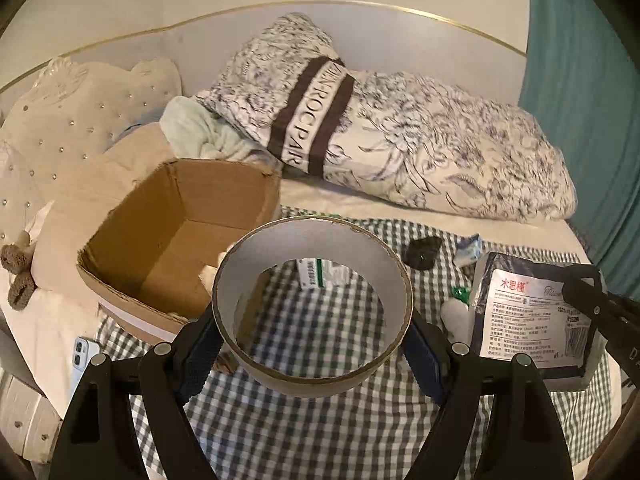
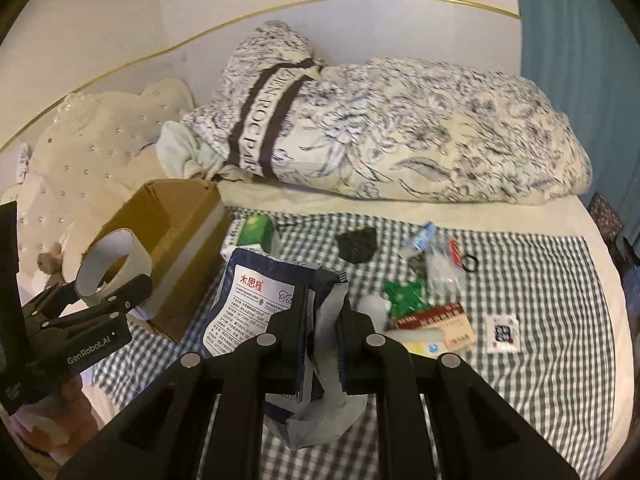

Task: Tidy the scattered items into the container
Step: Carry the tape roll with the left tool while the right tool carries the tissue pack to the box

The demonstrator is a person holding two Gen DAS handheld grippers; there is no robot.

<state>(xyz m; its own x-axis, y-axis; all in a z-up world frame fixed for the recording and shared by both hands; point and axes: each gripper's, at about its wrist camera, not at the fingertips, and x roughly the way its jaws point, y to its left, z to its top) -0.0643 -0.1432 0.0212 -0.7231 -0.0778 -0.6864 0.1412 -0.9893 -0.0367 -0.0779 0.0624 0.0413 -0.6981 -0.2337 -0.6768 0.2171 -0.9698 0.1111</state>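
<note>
Two claws loaded: left claw (image 1: 312,344) clamps cardboard tape ring (image 1: 312,304); right claw (image 2: 320,344) pinches crumpled navy-white packet (image 2: 256,304).

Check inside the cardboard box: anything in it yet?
The cardboard box looks mostly bare: brown floor and inner walls show. Its near right corner is hidden behind the tape ring held in the left gripper, where something pale peeks out, unidentifiable.

Readable stuff: the pouch (image 2: 256,300) has red "木思槿" at its top, the fine print under it way too small to read. The quilt (image 1: 400,128) has a dark band at about 11 o'clock with letters like "ROC PAIR". The left gripper (image 2: 86,292) body says "GenRobot.AI". The card (image 2: 502,332) at 3 o'clock carries a QR code.
</note>
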